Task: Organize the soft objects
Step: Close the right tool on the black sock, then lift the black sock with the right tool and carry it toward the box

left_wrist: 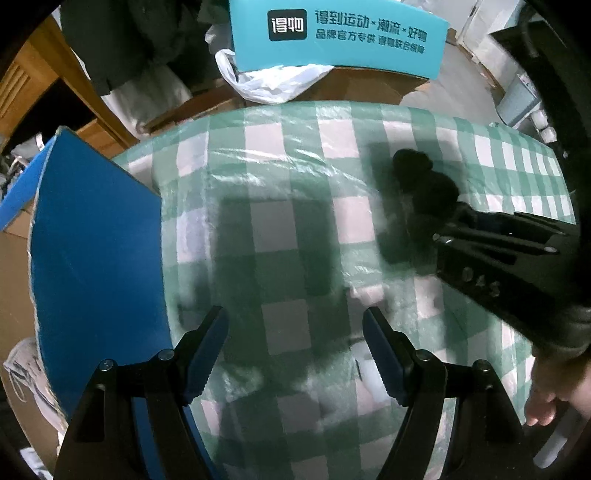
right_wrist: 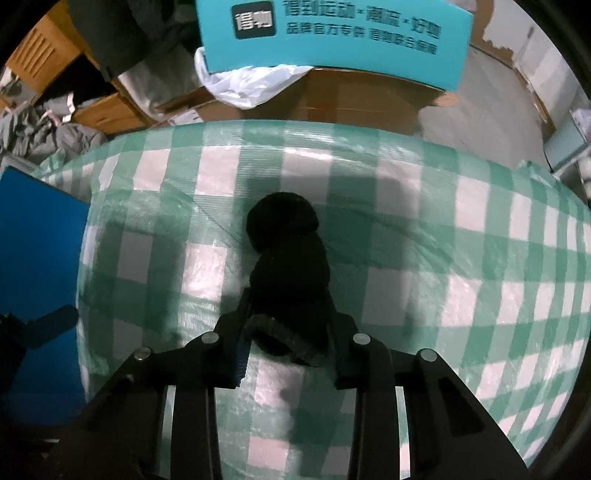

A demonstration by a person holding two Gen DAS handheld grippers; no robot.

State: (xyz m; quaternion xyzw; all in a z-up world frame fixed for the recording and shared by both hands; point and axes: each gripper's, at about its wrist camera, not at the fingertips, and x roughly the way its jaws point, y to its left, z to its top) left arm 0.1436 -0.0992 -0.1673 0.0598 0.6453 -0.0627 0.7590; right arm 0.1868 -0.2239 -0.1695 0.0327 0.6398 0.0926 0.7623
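Left wrist view: the left gripper [left_wrist: 295,349] hangs over a green-and-white checked plastic sheet [left_wrist: 280,229], its blue-padded fingers [left_wrist: 207,354] wide apart with nothing between them. A blue box [left_wrist: 96,266] stands at the left, its lower part cut off by the gripper's frame. At the right the right gripper [left_wrist: 448,221] comes in from the edge, its tips buried in a black soft object [left_wrist: 421,184] that lies on the sheet; the object is so dark that its folds and exact kind cannot be made out. A bare hand [left_wrist: 554,391] shows at the lower right, mostly out of frame. Beyond the sheet stand a teal printed box [left_wrist: 340,37], a white plastic bag [left_wrist: 266,81] and brown cartons [left_wrist: 362,88].

Right wrist view: the right gripper [right_wrist: 286,339] has its fingers clamped on the near end of the black soft object [right_wrist: 284,251], which stretches away from them across the checked sheet [right_wrist: 443,258]. The object hides most of both pads; only a strip of blue pad [right_wrist: 241,360] shows on the left. The blue box [right_wrist: 40,266] is cut off at the left edge, with a dark shape in front of it too dim to identify. The teal box [right_wrist: 332,33], white bag [right_wrist: 251,83] and wooden furniture [right_wrist: 40,55] sit behind, blurred.
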